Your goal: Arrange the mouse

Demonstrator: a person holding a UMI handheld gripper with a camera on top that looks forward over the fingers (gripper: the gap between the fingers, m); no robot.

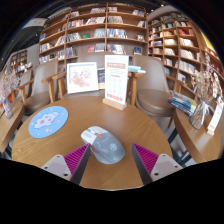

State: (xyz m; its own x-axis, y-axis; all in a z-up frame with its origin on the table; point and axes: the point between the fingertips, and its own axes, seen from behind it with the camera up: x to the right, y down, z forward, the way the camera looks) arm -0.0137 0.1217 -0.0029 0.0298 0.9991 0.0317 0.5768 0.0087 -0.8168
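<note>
While the grey computer mouse point(106, 148) lies on the round wooden table point(140, 125) between our fingers, gaps show at both sides, so the gripper point(108, 160) stands wide and holds nothing. We judge it light, stiff and smooth-shelled, best pinched across its flanks. Left of it sits a round blue mouse pad point(48, 121); beyond, a standing sign point(116, 82) and bookshelves point(95, 35), with no writing legible.

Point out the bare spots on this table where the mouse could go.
Bare wood lies between the round blue mat and the mouse, and right of the mouse toward the table edge. The far side is crowded by the upright sign and picture frame. The open gripper has the mouse between its fingers.
</note>
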